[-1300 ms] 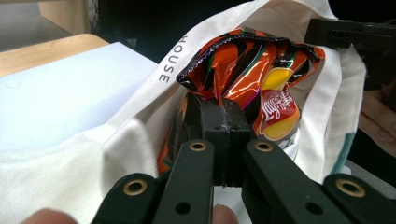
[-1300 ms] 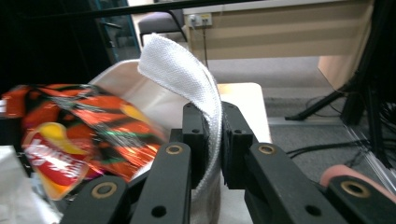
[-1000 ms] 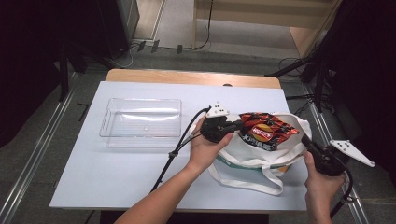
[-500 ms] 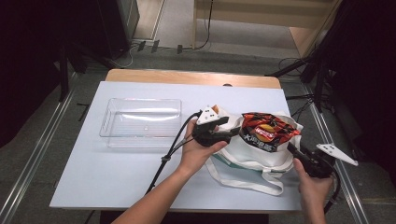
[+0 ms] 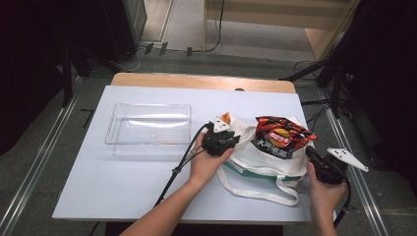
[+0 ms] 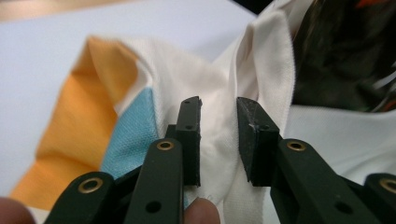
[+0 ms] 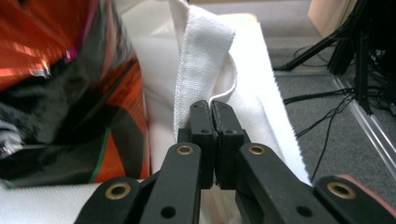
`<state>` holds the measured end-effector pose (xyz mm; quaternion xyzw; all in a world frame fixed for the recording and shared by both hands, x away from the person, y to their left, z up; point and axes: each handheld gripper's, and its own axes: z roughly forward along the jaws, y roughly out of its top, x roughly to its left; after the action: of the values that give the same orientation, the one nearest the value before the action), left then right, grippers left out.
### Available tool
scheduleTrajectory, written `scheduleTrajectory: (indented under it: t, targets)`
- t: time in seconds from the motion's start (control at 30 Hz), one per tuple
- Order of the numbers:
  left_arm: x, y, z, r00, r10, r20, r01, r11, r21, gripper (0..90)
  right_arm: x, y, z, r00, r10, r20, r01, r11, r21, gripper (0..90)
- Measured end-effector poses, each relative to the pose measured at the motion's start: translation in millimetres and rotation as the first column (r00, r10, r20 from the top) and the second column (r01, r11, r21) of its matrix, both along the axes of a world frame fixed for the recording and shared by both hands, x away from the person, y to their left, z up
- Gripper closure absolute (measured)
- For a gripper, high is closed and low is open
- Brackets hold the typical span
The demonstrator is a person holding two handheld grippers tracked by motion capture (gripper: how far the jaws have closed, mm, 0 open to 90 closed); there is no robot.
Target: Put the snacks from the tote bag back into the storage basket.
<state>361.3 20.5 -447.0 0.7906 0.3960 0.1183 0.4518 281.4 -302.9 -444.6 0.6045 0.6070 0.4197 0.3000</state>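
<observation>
On the white tabletop [image 5: 123,182], right of a clear plastic tray [image 5: 147,129], a white tote bag [image 5: 255,160] lies mouth away from the person, a red chip bag [image 5: 281,136] poking out, the left gripper [image 6: 218,135] just closing, fabric loosely between its jaws, the right gripper [image 7: 213,128] clamped on its rim.

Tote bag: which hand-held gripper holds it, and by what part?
The right hand-held gripper is shut on the tote bag at its right rim. The left hand-held gripper straddles a fold of the left rim, jaws just closing, not yet pinching.
</observation>
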Motion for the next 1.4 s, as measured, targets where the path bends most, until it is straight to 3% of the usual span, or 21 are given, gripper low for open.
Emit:
scheduleTrajectory:
  t: [0.17, 0.27, 0.4, 0.5, 0.63, 0.7, 0.8, 1.07, 1.23, 1.4]
  targets:
    - [2.5, -4.8, -16.1, 0.9997, 0.017, -0.019, -0.017, 0.9997, 0.018, 73.9, 8.8, 2.5, -12.2, 0.9974, 0.027, -0.066, -0.029, 0.999, -0.027, 90.0]
    - [3.6, -3.3, -22.8, 0.9996, 0.018, -0.021, -0.018, 0.9998, 0.003, 74.4, 12.7, 2.0, -17.2, 0.9947, 0.037, -0.096, -0.040, 0.998, -0.039, 90.0]
    - [-0.7, -3.5, -28.0, 0.9996, 0.021, 0.019, -0.021, 0.9997, 0.009, 75.5, 12.3, 2.1, -20.1, 0.9945, 0.041, -0.097, -0.044, 0.998, -0.037, 90.0]
    - [1.4, -2.1, -29.2, 0.9998, 0.019, 0.004, -0.018, 0.9998, -0.007, 76.3, 10.8, 0.6, -19.6, 0.9957, 0.042, -0.083, -0.044, 0.999, -0.022, 89.6]
    - [-0.2, -3.1, -29.7, 0.9996, 0.025, 0.014, -0.025, 0.9997, 0.005, 76.5, -1.0, -3.2, -14.6, 0.9995, 0.032, -0.001, -0.032, 0.999, 0.030, 82.9]
    - [-1.2, -2.3, -29.6, 0.9996, 0.019, 0.018, -0.019, 0.9998, 0.003, 76.2, -12.1, -1.2, -5.7, 0.9980, 0.002, 0.064, -0.003, 1.000, 0.010, 83.4]
    - [-4.1, -1.6, -29.2, 0.9993, 0.018, 0.033, -0.018, 0.9998, -0.004, 73.1, -27.5, 8.0, 8.5, 0.9908, -0.010, 0.135, 0.015, 0.999, -0.038, 85.7]
    - [-6.5, -0.7, -28.8, 0.9992, -0.001, 0.040, 0.002, 0.9996, -0.028, 63.7, -56.8, 28.8, 20.5, 0.9692, -0.039, 0.243, 0.051, 0.998, -0.042, 88.9]
    - [-14.7, 0.6, -22.8, 0.9937, -0.035, 0.107, 0.041, 0.9977, -0.054, 54.4, -41.2, 31.4, 5.4, 0.9932, 0.000, 0.116, 0.002, 1.000, -0.016, 90.0]
    - [-24.0, 2.1, -7.5, 0.9916, -0.024, 0.127, 0.039, 0.9919, -0.121, 50.7, -31.9, 29.9, -1.5, 0.9983, 0.000, 0.058, -0.001, 1.000, 0.010, 90.0]
